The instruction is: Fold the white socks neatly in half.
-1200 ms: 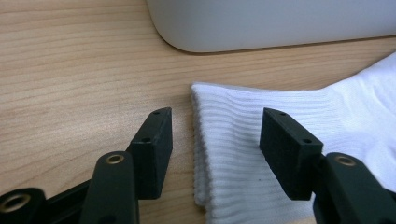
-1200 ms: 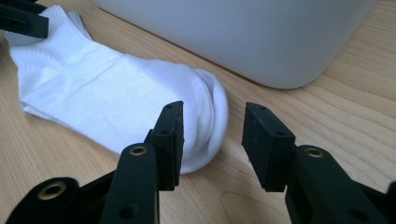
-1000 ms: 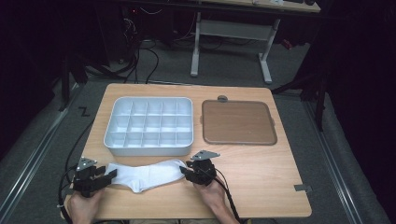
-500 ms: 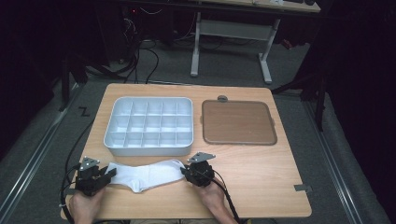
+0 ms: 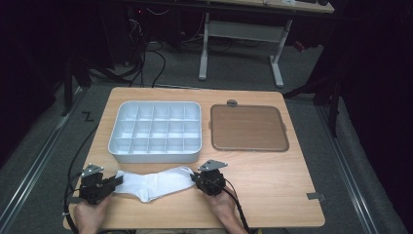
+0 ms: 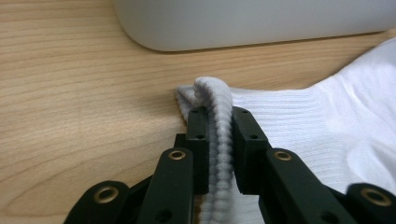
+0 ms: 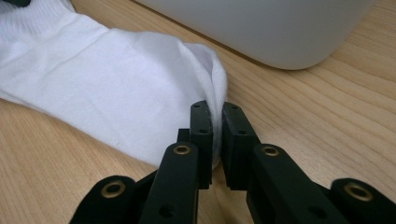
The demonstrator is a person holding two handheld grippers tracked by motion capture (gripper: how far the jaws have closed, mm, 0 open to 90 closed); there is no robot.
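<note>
Jaws just closed: left gripper (image 6: 219,154) on sock (image 5: 153,183) cuff | right gripper (image 7: 217,144) on toe

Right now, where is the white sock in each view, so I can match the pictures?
High view: the white sock lies along the table's near edge, between both claws.
Left gripper view: its ribbed cuff stands pinched between the jaws, centre.
Right gripper view: its smooth end spreads upper left, edge pinched.
Shared landmark: the white compartment tray just behind it.
</note>
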